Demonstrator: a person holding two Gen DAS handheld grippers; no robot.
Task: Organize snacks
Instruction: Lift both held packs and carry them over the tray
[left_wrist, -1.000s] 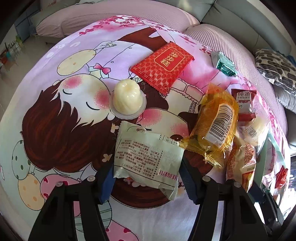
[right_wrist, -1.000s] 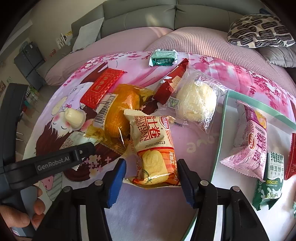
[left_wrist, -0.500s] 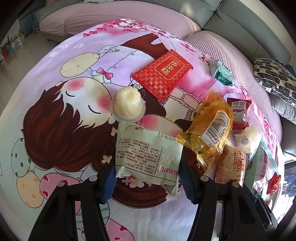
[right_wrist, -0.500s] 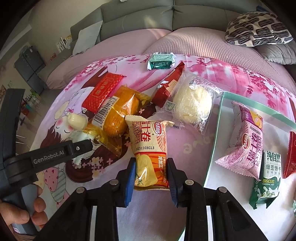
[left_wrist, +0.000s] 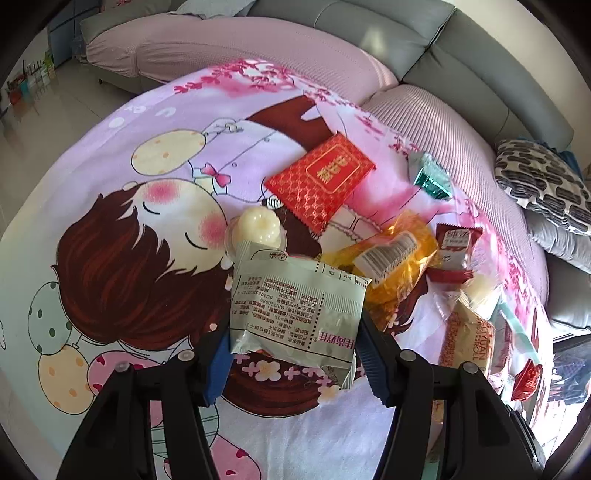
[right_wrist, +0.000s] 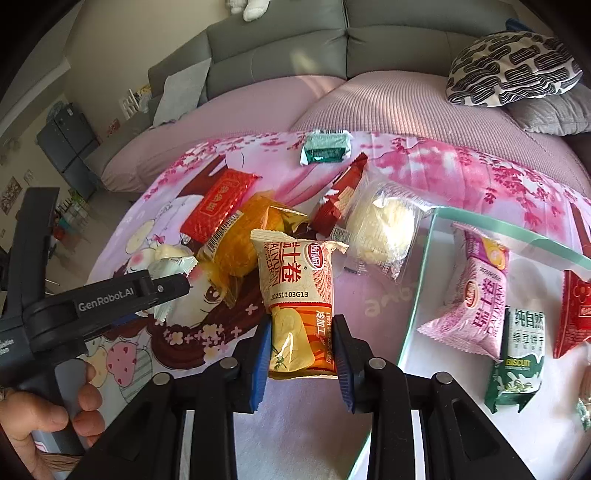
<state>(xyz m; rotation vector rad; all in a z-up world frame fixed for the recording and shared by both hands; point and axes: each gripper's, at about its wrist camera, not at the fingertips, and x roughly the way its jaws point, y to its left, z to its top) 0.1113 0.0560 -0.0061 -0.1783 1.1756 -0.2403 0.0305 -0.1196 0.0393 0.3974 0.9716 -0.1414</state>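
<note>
My left gripper (left_wrist: 293, 349) is shut on a pale green snack packet (left_wrist: 295, 302) with printed text, lifted a little off the cartoon-print cloth (left_wrist: 129, 258). My right gripper (right_wrist: 301, 354) is shut on a cream and orange roll-cake packet (right_wrist: 297, 291), its blue pads squeezing the lower half. Loose on the cloth lie a red packet (left_wrist: 321, 182), a jelly cup (left_wrist: 256, 229), an orange-wrapped bun (right_wrist: 240, 240), a clear-wrapped bun (right_wrist: 384, 229), a dark red packet (right_wrist: 341, 194) and a green packet (right_wrist: 325, 147). The left gripper's body (right_wrist: 92, 302) shows at the left of the right wrist view.
A glass tray (right_wrist: 417, 291) at the right holds a pink roll packet (right_wrist: 476, 291), a green biscuit packet (right_wrist: 519, 354) and a red packet (right_wrist: 576, 310). A grey sofa (right_wrist: 332, 44) with a patterned cushion (right_wrist: 513, 66) runs behind. A hand (right_wrist: 40, 417) grips the left tool.
The right gripper's jaws closed on the roll-cake packet and lifted it slightly. The left gripper rose a little with the green packet held.
</note>
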